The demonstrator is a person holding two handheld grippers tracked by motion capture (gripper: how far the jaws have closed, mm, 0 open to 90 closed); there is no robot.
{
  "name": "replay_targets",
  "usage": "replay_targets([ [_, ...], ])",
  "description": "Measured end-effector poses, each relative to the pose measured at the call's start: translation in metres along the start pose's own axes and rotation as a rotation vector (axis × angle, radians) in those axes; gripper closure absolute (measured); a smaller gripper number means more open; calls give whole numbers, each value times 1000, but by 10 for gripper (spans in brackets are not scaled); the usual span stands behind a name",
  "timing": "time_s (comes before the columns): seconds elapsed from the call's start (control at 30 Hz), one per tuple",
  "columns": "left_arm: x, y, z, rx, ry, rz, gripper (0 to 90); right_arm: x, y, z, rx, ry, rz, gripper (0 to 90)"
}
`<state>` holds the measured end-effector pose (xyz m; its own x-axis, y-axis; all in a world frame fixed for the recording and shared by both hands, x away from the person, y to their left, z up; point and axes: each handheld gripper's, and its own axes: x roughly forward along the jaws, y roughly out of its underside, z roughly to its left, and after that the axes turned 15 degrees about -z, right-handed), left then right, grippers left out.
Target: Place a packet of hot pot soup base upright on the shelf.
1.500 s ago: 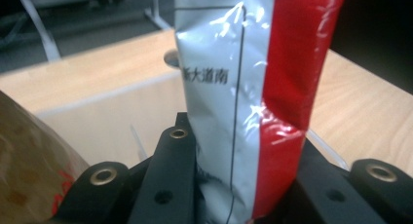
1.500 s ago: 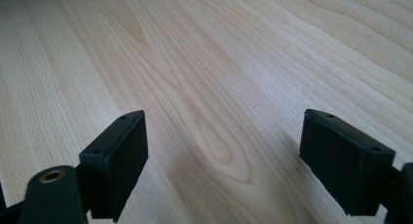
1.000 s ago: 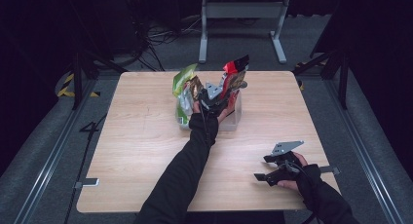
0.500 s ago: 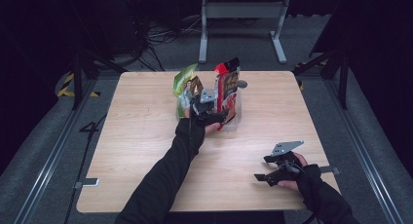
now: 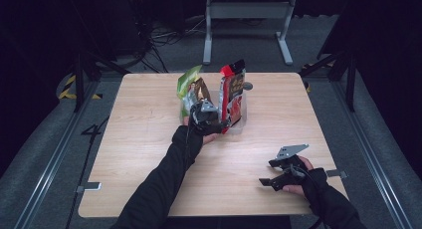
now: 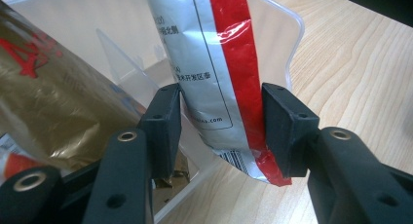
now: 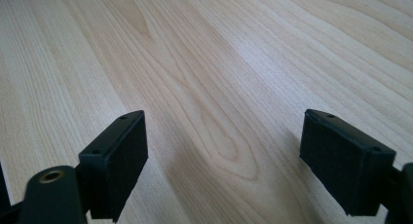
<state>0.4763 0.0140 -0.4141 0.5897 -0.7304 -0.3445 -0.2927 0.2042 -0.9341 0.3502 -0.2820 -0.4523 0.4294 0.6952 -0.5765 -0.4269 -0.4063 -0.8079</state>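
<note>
Red-and-silver pouch [image 6: 221,73] upright at the right end of the clear plastic bin [image 6: 287,39], long axis near vertical with a slight lean, top edge raised above the bin rim in the high view [image 5: 232,87], bottom corner poking down toward the tabletop [image 6: 360,73] in the left gripper view. Printed silver face turned toward the camera on the gripper, red band running down its right edge. Bracketed low down by the left hand-held gripper [image 6: 221,129], jaws having just been closing on it, right pad against the red edge, left pad at the silver face; clamped on the pouch as far as can be told. Gold pouch [image 6: 53,97] leaning just beside, in the neighbouring compartment behind a clear divider; green pouch [image 5: 189,79] standing at the far left of the bin. Left forearm in a dark sleeve [image 5: 164,179] stretched diagonally up the tabletop, hand at the bin's near wall, gripper pointing forward. Right hand-held gripper [image 7: 224,160] well apart, resting low over bare wood near the tabletop's right front corner [image 5: 288,171], jaws spread wide with nothing between.
</note>
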Motion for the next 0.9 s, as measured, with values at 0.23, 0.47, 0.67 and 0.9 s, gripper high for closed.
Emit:
replay_targets([
  [0.23,7,-7,1,37,0,38,541,1,0,0,0,-1,-1,185],
  [0.47,1,-9,3,15,10,-15,590,0,0,0,-1,-1,-3,185],
  [0.67,9,-15,1,68,-16,-1,605,1,-1,2,-2,-7,-1,186],
  [0.9,27,-13,-2,108,-41,13,620,3,-1,3,-8,-17,4,186],
])
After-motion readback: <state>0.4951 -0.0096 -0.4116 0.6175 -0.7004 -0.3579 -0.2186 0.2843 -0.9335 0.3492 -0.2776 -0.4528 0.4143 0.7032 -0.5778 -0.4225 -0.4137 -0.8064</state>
